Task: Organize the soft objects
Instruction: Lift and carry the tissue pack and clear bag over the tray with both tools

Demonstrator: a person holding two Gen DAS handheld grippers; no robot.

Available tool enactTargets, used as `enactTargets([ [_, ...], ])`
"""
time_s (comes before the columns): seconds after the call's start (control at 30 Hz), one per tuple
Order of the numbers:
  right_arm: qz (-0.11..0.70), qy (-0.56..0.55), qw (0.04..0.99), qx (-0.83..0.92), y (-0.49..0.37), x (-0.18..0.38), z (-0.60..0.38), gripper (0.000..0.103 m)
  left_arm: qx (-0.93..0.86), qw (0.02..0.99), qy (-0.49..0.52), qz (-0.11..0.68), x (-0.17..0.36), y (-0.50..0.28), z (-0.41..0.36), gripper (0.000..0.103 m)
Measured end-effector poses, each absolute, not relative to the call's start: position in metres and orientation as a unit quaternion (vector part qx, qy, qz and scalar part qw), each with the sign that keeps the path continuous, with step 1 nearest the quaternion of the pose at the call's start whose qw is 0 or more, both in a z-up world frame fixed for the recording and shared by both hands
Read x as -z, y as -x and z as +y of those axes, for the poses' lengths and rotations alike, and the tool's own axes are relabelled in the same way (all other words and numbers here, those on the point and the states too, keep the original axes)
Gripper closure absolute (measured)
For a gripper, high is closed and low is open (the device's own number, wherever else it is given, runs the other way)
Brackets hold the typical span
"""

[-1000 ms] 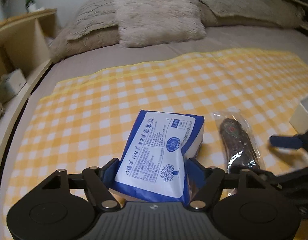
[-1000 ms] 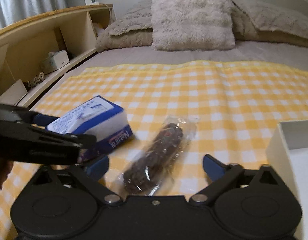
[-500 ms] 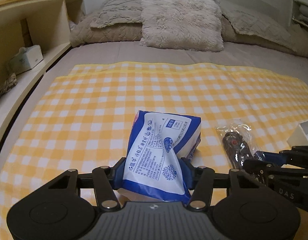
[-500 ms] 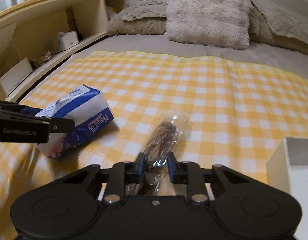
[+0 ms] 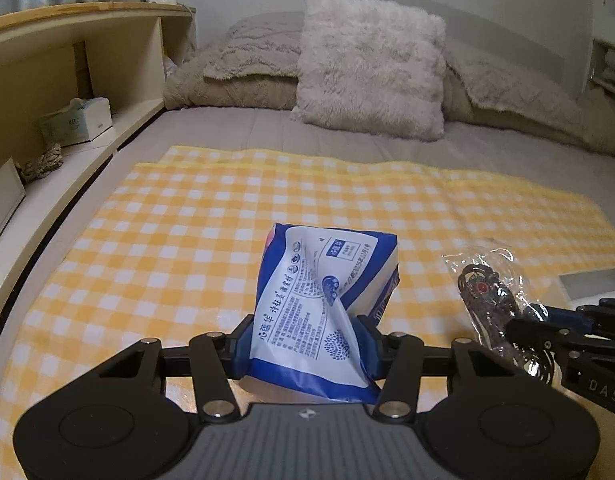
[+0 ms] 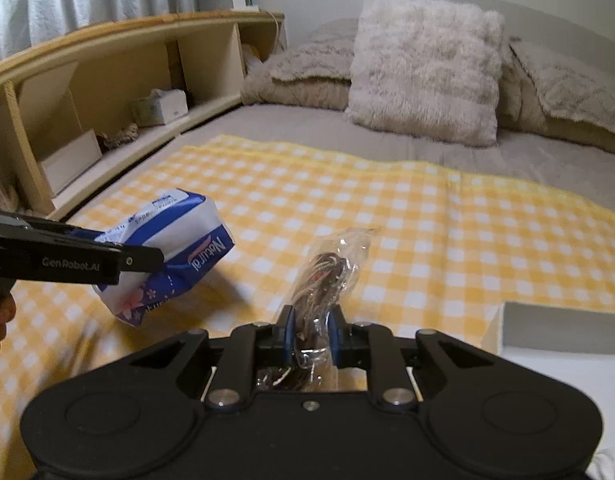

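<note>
My left gripper point(image 5: 307, 344) is shut on a blue and white tissue pack point(image 5: 323, 296) and holds it tilted up above the yellow checked cloth point(image 5: 187, 240). The pack also shows at the left of the right wrist view point(image 6: 175, 256). My right gripper point(image 6: 311, 336) is shut on a clear plastic bag with a dark bundle inside point(image 6: 327, 272), lifted off the cloth. The bag also shows at the right of the left wrist view point(image 5: 487, 292).
A white open box point(image 6: 547, 324) stands at the right on the cloth. Fluffy pillows point(image 6: 423, 68) lie at the head of the bed. A wooden shelf point(image 6: 107, 92) with a tissue box runs along the left side.
My right gripper closed on the plastic bag and lifted it. My left gripper raised the tissue pack off the cloth and tilted it more upright.
</note>
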State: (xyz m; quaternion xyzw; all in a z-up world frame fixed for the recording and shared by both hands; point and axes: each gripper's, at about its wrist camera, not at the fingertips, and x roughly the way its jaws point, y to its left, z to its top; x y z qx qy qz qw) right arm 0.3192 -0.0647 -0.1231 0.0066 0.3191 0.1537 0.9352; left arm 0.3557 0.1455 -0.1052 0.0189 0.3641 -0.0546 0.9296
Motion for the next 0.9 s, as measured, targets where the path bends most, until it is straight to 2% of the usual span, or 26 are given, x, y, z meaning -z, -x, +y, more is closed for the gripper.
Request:
enactTargets([
  [0.47,0.260,-0.008,0.954,-0.147,-0.267,0.045,-0.118,0.085,0.091,0.945,0.002,0.313,0.033,-0.308,0.103,0.051],
  [0.9,0.234,-0.001,0.965,-0.123,-0.220,0.009,-0.185,0.085,0.125,0.948,0.000,0.293,0.005,-0.274,0.043,0.051],
])
